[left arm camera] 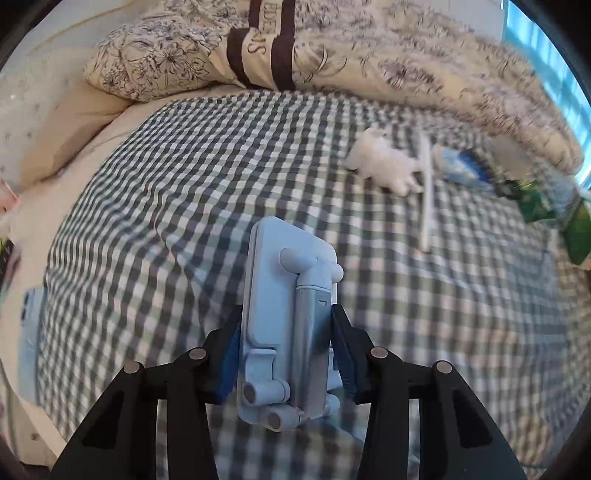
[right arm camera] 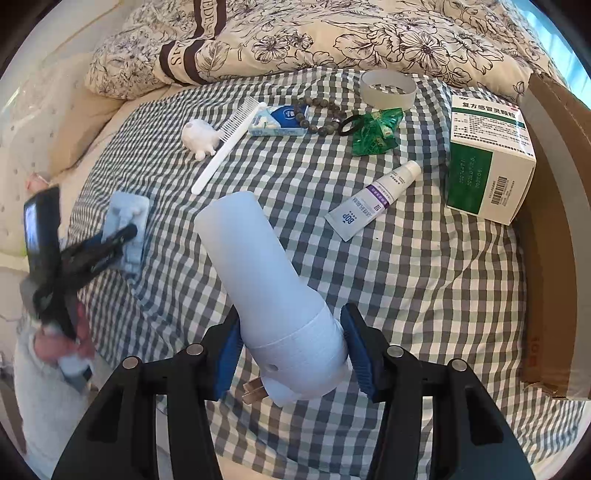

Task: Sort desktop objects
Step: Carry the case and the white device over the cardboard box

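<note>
My left gripper (left arm camera: pixel 286 354) is shut on a pale blue folding phone stand (left arm camera: pixel 286 314), held above the checked cloth (left arm camera: pixel 166 221). From the right wrist view that same left gripper (right arm camera: pixel 125 236) and the stand (right arm camera: pixel 127 221) appear at the left, a person's hand behind them. A white cylindrical plug-in device (right arm camera: pixel 273 295) with metal prongs at its near end is clamped in my right gripper (right arm camera: pixel 291 354), which is shut on it. Farther off on the cloth lie a white figurine (right arm camera: pixel 199 138), a white comb (right arm camera: pixel 221 151), a tissue pack (right arm camera: pixel 279 120), a bead bracelet (right arm camera: pixel 317 114), a green wrapper (right arm camera: pixel 373 133) and a white tube (right arm camera: pixel 373 199).
A green-and-white medicine box (right arm camera: pixel 487 155) stands at the right beside a cardboard box wall (right arm camera: pixel 546 221). A tape ring (right arm camera: pixel 388 88) sits near the flowered quilt (right arm camera: pixel 332 33) at the back. A blue phone (left arm camera: pixel 31 339) lies at the cloth's left edge.
</note>
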{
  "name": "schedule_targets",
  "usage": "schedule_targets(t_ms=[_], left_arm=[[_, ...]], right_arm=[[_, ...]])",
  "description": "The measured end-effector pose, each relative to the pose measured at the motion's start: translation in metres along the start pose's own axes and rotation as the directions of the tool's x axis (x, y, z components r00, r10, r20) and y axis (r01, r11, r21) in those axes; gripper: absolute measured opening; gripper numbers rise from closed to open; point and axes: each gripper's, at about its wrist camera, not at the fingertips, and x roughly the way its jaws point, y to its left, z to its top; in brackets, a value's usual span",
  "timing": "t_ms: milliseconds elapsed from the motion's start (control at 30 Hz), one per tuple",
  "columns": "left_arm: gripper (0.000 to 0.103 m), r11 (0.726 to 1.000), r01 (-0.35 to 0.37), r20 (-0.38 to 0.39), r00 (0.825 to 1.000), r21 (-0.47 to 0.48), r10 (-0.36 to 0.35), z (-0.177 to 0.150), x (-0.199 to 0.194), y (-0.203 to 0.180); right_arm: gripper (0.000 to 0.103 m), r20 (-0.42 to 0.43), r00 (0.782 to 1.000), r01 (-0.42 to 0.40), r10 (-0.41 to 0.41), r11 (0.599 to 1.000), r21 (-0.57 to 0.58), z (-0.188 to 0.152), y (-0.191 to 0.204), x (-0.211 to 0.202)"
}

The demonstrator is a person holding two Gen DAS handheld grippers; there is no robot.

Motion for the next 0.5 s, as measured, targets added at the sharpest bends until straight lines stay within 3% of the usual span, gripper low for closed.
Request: schedule_targets(t_ms=[100, 233, 400, 500], left_arm=[[0.044, 1.0, 0.006, 0.048, 0.999, 0.013, -0.007, -0.016, -0.022, -0.011], [0.044, 0.994, 0.106, 0.072, 0.992, 0.012, -0.106, -0.022, -0.05, -0.025], [0.044, 0.994, 0.096, 0.142, 0.985, 0.048, -0.102, -0.023, -0.096, -0.05], [0.044, 0.997, 0.046, 0.155, 0.986, 0.067, -0.056, -0.023, -0.119, -0.067]], right_arm=[[0.052, 0.0, 1.0, 0.024, -0.024, 1.0, 0.003, -0.003, 0.002, -0.002], [0.052, 0.016, 1.0, 0.02, -0.021, 1.0, 0.021, -0.008, 0.0, -0.013], [0.052, 0.068, 0.998, 0.013, -0.015, 1.0, 0.028, -0.012, 0.003, -0.036], [0.052, 0.073, 0.997, 0.013, -0.015, 1.0, 0.026, -0.018, 0.003, -0.042]])
